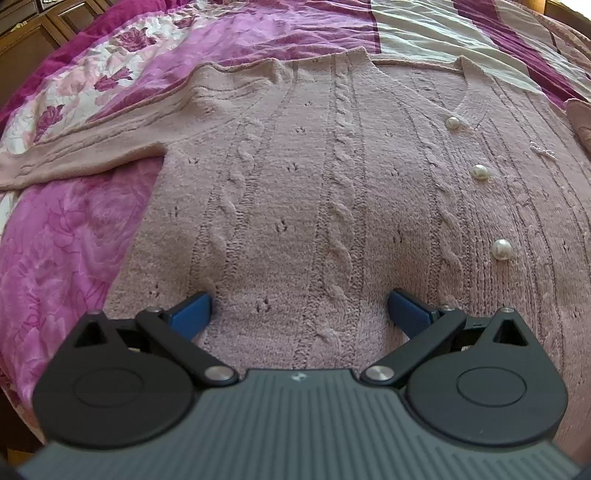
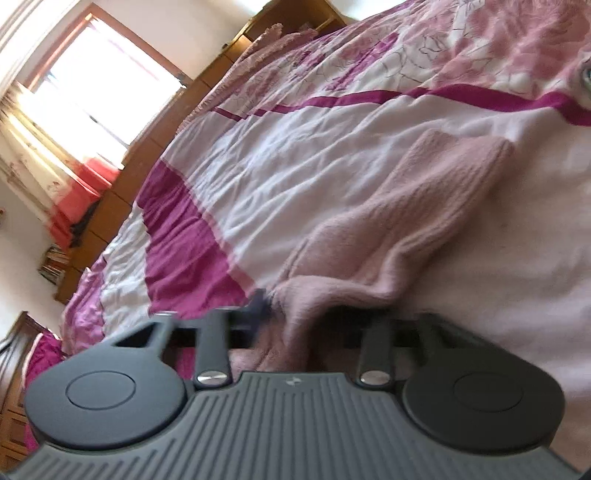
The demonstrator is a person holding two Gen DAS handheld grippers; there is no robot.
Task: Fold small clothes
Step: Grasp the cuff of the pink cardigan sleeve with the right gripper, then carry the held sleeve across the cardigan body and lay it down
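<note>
Pink cable-knit cardigan (image 1: 332, 192) spread flat on the bed, front side up, over a magenta floral bedspread (image 1: 62, 236). Three pearl buttons (image 1: 479, 171) in a line down the placket, on the right in the left wrist view. Neckline toward the far side of the bed, next to a white and dark-magenta striped patch of bedspread (image 1: 424, 29). One sleeve (image 1: 85, 155) stretched out toward the left edge of the bed, lying flat on the floral cover. Left gripper (image 1: 299, 306) parked over the lower body of the cardigan, jaws spread wide, blue fingertips (image 1: 192, 310) resting on or just above the knit — contact not clear; nothing pinched between them. Right gripper (image 2: 295, 314) low over the bedspread at the other sleeve (image 2: 399, 229), jaws drawn in tight and clamped on a bunched fold of the pink knit; left fingertip (image 2: 260, 306) visible against the fabric, right one hidden behind the fold. Rest of that sleeve trailing away from the jaws across the white part of the cover, cuff end farthest out. Right wrist view tilted and blurred. Wooden cabinets (image 2: 110, 206) along the far edge of the bed, bright window (image 2: 96, 77) beyond.
</note>
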